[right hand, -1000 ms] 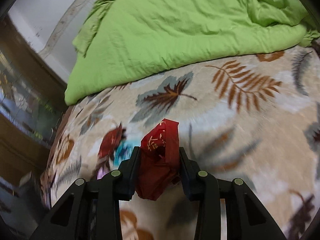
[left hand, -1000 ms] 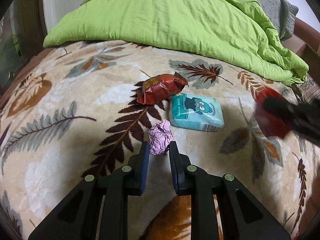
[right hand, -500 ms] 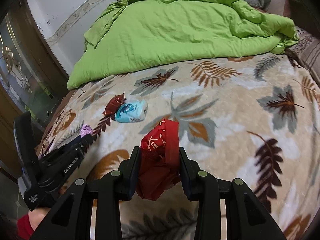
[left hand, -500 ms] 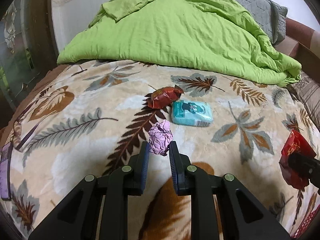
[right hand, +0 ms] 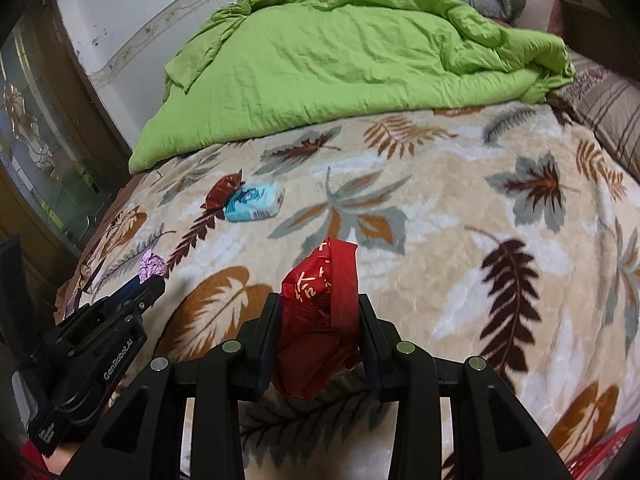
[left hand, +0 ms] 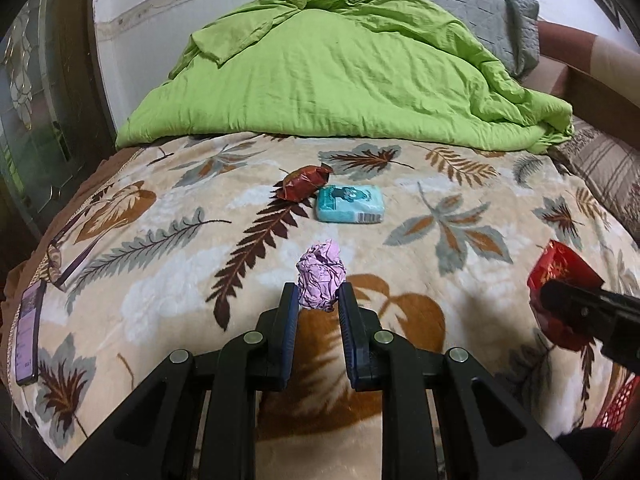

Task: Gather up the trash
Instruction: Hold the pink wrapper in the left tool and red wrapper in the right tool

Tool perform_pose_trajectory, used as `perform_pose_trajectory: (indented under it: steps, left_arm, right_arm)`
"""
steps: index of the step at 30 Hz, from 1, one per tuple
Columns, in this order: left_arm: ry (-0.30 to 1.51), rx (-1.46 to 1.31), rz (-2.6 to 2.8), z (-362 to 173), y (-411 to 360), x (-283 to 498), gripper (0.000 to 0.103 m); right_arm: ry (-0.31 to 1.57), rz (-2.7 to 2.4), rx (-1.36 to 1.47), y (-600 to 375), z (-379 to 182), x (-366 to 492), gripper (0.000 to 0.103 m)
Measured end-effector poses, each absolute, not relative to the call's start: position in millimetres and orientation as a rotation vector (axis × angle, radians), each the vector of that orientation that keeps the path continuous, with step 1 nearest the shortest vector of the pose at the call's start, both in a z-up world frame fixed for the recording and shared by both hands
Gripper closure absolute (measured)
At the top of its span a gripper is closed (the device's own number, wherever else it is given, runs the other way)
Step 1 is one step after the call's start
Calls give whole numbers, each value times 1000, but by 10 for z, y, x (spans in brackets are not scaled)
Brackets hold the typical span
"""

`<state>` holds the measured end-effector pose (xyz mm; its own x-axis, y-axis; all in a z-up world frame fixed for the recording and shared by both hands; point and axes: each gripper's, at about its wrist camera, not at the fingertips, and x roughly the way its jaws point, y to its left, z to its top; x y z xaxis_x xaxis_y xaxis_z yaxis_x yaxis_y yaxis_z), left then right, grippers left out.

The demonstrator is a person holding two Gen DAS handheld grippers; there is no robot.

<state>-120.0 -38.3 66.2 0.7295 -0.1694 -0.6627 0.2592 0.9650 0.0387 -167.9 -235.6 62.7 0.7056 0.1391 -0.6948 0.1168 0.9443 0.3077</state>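
Note:
My left gripper [left hand: 319, 298] is shut on a crumpled pink paper ball [left hand: 321, 274], held above the leaf-patterned blanket [left hand: 460, 216]; both also show in the right wrist view, the gripper [right hand: 146, 282] and the ball [right hand: 151, 265]. My right gripper [right hand: 318, 310] is shut on a red wrapper [right hand: 320, 312], which also shows at the right of the left wrist view [left hand: 560, 280]. A dark red snack wrapper [left hand: 303, 182] and a light blue tissue pack [left hand: 350, 203] lie side by side on the blanket further back.
A green duvet [left hand: 340, 80] is heaped at the back of the bed with a grey pillow [left hand: 472, 0] behind it. A phone [left hand: 27, 338] and glasses [left hand: 60, 256] lie at the blanket's left edge. A red mesh basket [left hand: 618, 404] shows at the lower right.
Both grippers have pulled back from the bed and away from the trash on it, each keeping its hold. The dark red wrapper and tissue pack look smaller and farther.

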Motion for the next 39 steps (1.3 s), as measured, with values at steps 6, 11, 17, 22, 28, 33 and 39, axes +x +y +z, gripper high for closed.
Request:
perform_pose_trajectory:
  steps: [6, 11, 17, 22, 28, 33, 39]
  left_arm:
    - [709, 142, -244, 664, -381, -1337, 84]
    - [707, 142, -245, 667, -381, -1374, 84]
    - [705, 143, -245, 667, -378, -1391, 84]
    - [705, 144, -245, 664, -375, -1383, 84]
    - [705, 143, -245, 661, -375, -1385, 84]
    - [705, 143, -247, 662, -371, -1396, 84]
    - [705, 143, -247, 655, -369, -1399, 84]
  right_arm:
    - [779, 4, 345, -2364, 641, -1744, 63]
    - [775, 4, 313, -2293, 663, -1774, 63]
    - [771, 0, 308, -2285, 665, -1794, 63]
    - [769, 0, 308, -2282, 668, -1809, 63]
    - [773, 3, 311, -2279, 665, -1822, 63]
    - [774, 4, 312, -2276, 661, -1829, 63]
    - [774, 4, 311, -2278, 661, -1828, 63]
